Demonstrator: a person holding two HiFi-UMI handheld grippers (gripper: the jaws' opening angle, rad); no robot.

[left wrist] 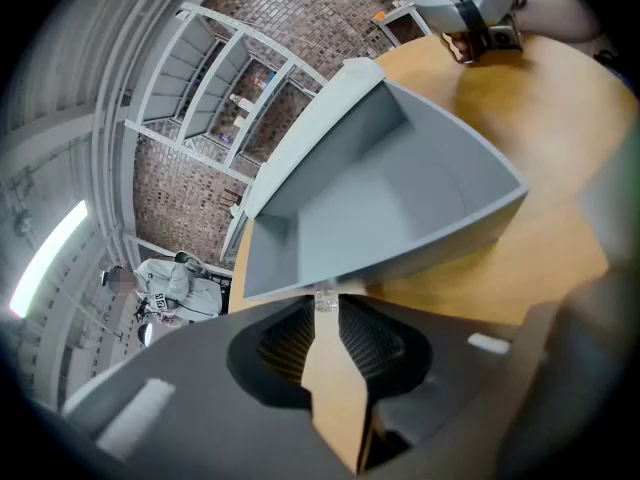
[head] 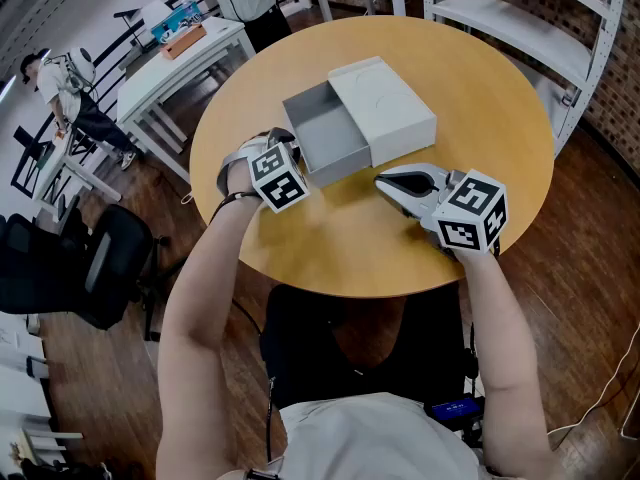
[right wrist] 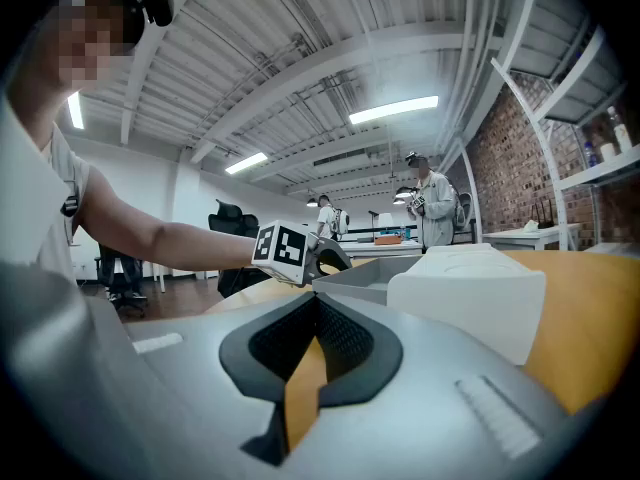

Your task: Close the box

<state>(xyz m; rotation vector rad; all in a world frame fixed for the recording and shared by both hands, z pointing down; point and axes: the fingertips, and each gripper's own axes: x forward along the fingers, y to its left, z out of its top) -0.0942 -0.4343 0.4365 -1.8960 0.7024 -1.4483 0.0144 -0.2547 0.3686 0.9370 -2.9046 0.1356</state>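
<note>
Box (head: 362,120): two parts, on a round wooden table (head: 480,98).

Head view. The grey tray (head: 328,138) is slid partly out of the white sleeve (head: 385,108), open side up, and looks empty. The box lies towards the far half of the table. The left gripper (head: 285,140) is at the tray's near left corner. The right gripper (head: 388,180) lies low over the tabletop, just beside the sleeve's near edge and apart from it.

Left gripper view. The jaws are drawn together, with only a thin wedge of tabletop showing between the pads. Their tips sit against the lower edge of the tray's outer wall. Whether they pinch anything there cannot be told. The right gripper shows at the far side of the table.

Right gripper view. The jaws are closed tip to tip with nothing between them. They point across the table past the sleeve on the right, towards the tray and the left gripper's marker cube.
</note>
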